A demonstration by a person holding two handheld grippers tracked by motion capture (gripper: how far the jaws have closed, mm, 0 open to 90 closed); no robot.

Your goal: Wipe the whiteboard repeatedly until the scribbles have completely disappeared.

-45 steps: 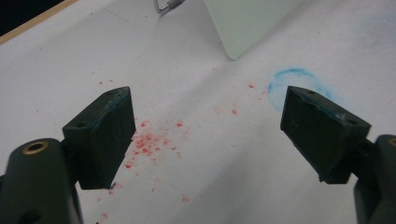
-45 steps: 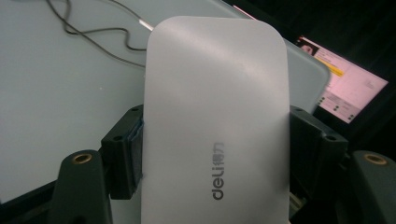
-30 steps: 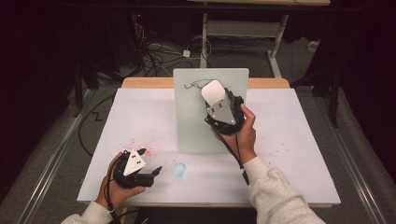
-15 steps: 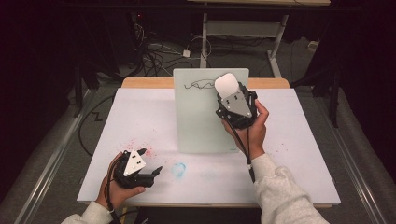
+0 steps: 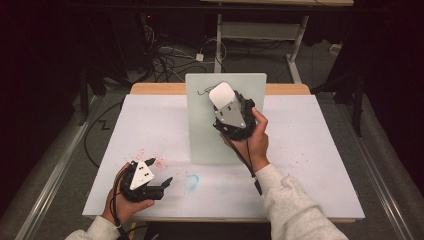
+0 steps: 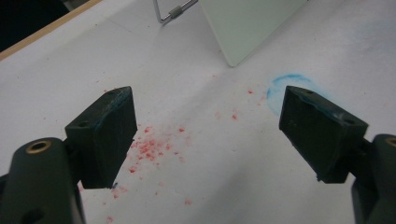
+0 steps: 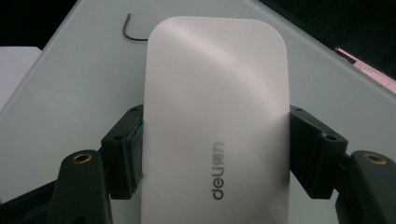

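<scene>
A pale green board (image 5: pixel 225 145) stands upright on the white table (image 5: pixel 310 150). My right gripper (image 5: pixel 223 104) is shut on a white eraser (image 5: pixel 221 95) and holds it against the top of the board. In the right gripper view both pads (image 7: pixel 122 144) press the sides of the eraser (image 7: pixel 215 93), which lies flat on the board (image 7: pixel 60 93). A thin black scribble (image 7: pixel 130 32) sits just left of it, and it is also visible from above as a scribble (image 5: pixel 201 91). My left gripper (image 5: pixel 160 171) rests open at the near left, and its jaws (image 6: pixel 205 126) hold nothing.
Red specks (image 6: pixel 154 144) and a blue ring mark (image 6: pixel 280 84) stain the table near the left gripper. The board's wire stand (image 6: pixel 175 11) reaches the table behind it. Cables (image 5: pixel 170 60) lie on the floor beyond the far edge.
My right gripper carried the eraser to the right along the board's top, then back to the left, near the scribble. The left gripper stayed where it was.
</scene>
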